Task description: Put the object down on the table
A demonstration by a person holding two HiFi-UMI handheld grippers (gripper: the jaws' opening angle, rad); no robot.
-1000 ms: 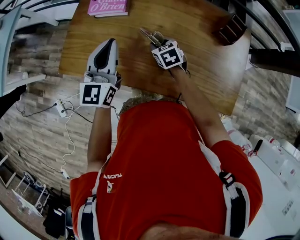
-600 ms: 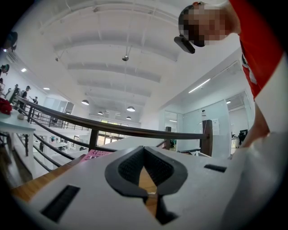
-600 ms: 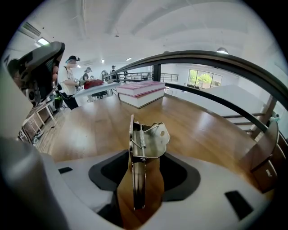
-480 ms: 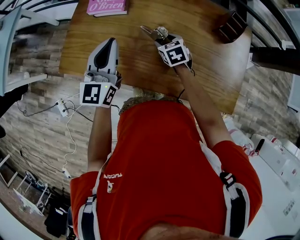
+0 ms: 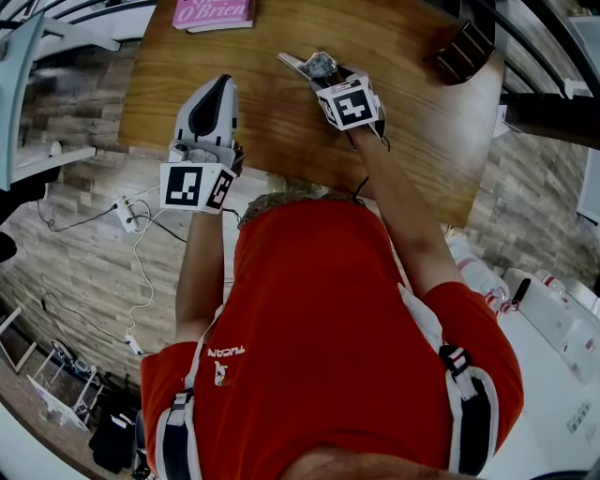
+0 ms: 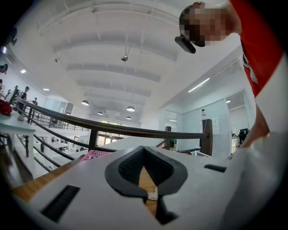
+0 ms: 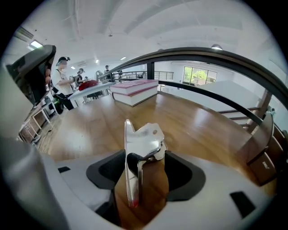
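A shiny metal hinged tool (image 7: 143,148) stands on edge on the wooden table (image 5: 403,84), between the pads of my right gripper (image 7: 146,170). Those jaws are opening and stand wide apart, and I see no firm squeeze on the tool. In the head view the tool (image 5: 315,66) pokes out just ahead of the right gripper (image 5: 326,77), at the table's middle. My left gripper (image 5: 222,84) hovers over the table's near left edge. Its jaws (image 6: 151,196) are shut with nothing between them.
A pink book (image 5: 214,13) lies at the table's far edge, also seen as the pink book (image 7: 135,91) ahead of the right gripper. A dark wooden block (image 5: 462,54) sits at the far right corner. A railing (image 7: 216,58) runs behind the table. Cables and a power strip (image 5: 125,216) lie on the floor at left.
The right gripper shifted a little right and further over the table, and its jaws spread wider around the metal tool. The left gripper stayed put.
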